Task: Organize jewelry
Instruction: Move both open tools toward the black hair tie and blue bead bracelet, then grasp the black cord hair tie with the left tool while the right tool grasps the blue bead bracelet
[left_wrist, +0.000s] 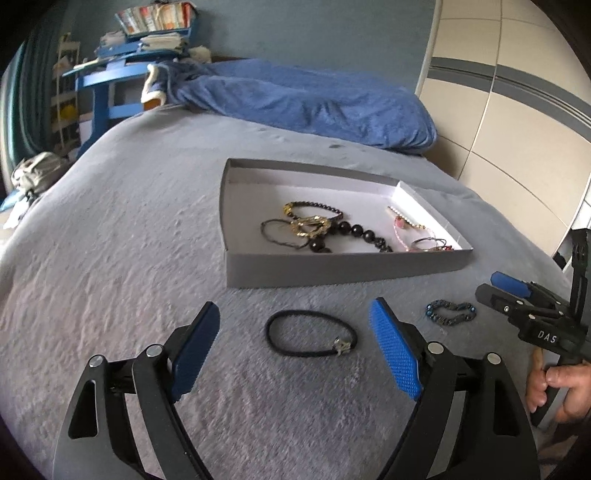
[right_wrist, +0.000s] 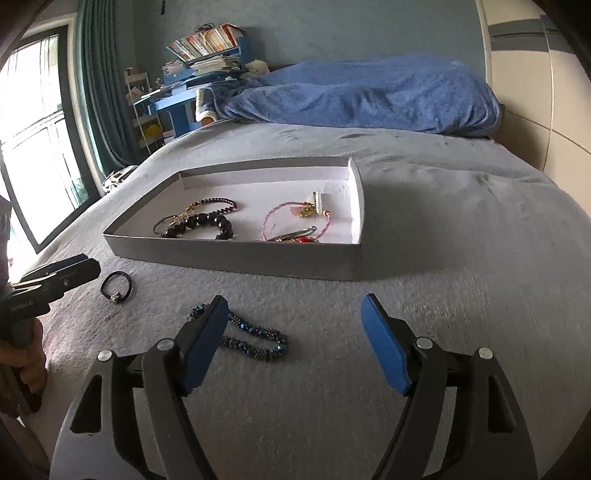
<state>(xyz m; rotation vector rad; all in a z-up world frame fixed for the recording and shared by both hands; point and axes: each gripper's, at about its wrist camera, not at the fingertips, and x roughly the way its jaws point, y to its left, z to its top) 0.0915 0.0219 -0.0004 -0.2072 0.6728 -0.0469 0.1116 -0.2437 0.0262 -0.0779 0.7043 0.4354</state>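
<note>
Window only in right-wrist view

Black tongs, dimpled blue pads

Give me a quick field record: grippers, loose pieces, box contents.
left hand-held gripper: open, empty, black cord bracelet between its fingers on the bed
right hand-held gripper: open, empty, over blue beaded bracelet
loose on blanket: those two pieces
grey box: black bead strand, gold piece, pink cord bracelet
</note>
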